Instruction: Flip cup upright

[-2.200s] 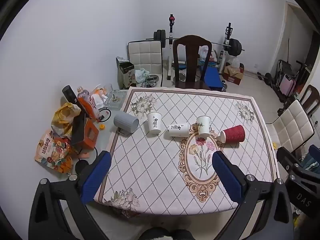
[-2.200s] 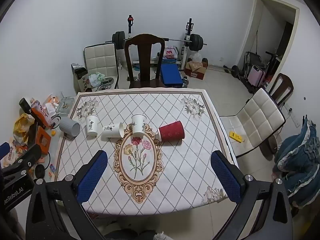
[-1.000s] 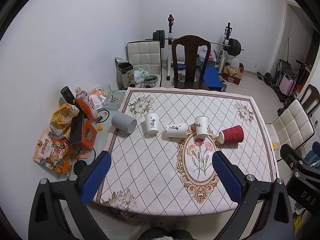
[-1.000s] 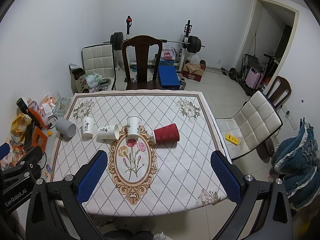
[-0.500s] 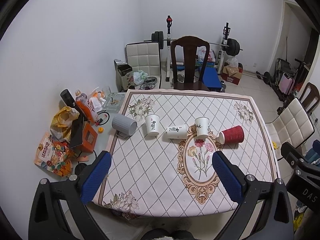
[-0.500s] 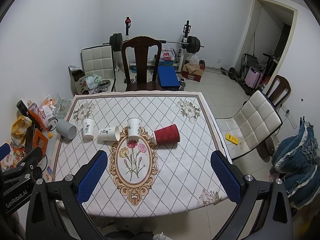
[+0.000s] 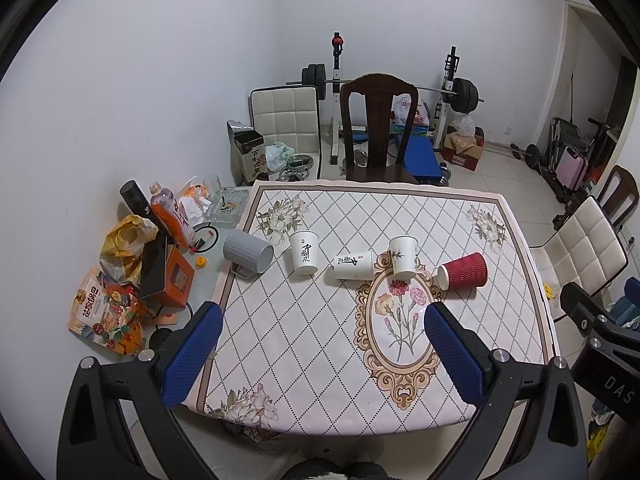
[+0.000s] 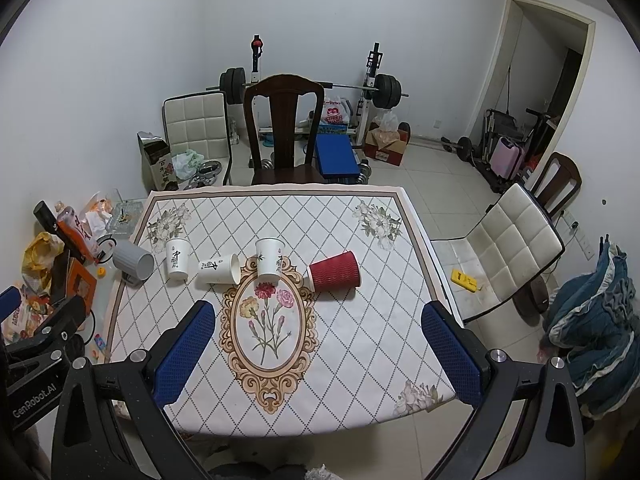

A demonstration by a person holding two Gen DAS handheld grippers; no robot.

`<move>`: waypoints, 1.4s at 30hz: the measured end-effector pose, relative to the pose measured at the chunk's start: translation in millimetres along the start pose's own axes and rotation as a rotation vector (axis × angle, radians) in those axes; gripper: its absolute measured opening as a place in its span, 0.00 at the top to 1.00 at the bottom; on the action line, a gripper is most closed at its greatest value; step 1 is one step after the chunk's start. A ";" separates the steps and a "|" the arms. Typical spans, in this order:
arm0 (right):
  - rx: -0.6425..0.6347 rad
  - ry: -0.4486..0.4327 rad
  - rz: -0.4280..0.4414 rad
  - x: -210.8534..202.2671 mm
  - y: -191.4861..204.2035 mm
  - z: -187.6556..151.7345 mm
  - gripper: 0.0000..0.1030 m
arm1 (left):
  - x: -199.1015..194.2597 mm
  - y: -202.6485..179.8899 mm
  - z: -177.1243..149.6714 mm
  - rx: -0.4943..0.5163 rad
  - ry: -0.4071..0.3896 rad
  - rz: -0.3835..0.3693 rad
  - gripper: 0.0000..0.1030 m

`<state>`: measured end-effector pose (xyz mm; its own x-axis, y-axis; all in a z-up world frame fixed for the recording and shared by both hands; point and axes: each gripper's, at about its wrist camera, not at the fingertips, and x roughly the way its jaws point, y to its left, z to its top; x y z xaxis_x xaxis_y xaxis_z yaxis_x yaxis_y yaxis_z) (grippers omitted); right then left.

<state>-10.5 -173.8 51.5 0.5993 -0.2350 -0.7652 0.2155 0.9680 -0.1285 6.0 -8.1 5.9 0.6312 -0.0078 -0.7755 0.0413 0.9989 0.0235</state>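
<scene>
A row of cups sits across the middle of the table (image 7: 320, 360). A red ribbed cup (image 7: 463, 271) (image 8: 334, 271) lies on its side at the right. A white paper cup (image 7: 353, 265) (image 8: 218, 269) lies on its side. Two white paper cups (image 7: 305, 252) (image 7: 403, 257) stand upright beside it. A grey ribbed cup (image 7: 248, 251) (image 8: 133, 261) lies on its side at the table's left edge. My left gripper (image 7: 320, 344) and right gripper (image 8: 318, 340) are both open and empty, held high above the near edge, far from the cups.
A dark wooden chair (image 7: 378, 128) stands at the table's far side. White padded chairs (image 8: 508, 248) stand at the right and back left. Snack bags, bottles and a box (image 7: 132, 264) clutter the table's left side. Gym weights (image 7: 460, 92) line the back wall.
Both grippers have risen and drawn back a little, so the table looks smaller and lower in both views. The cups have not moved.
</scene>
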 end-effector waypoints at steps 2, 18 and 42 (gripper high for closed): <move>0.000 0.001 0.000 0.1 0.3 -0.6 0.00 | 0.3 0.1 1.7 0.003 0.000 0.001 0.00; 0.002 0.001 -0.002 0.1 -0.3 -2.2 0.00 | 0.0 -0.1 5.9 0.007 -0.001 0.000 0.00; 0.189 0.336 -0.182 164.7 -35.8 -47.0 0.00 | 149.3 -34.9 0.1 0.130 0.239 -0.056 0.00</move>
<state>44.2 -243.0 -99.6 0.2606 -0.3286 -0.9078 0.4510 0.8728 -0.1865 98.8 -44.1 -110.6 0.4255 -0.0366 -0.9042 0.1801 0.9826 0.0450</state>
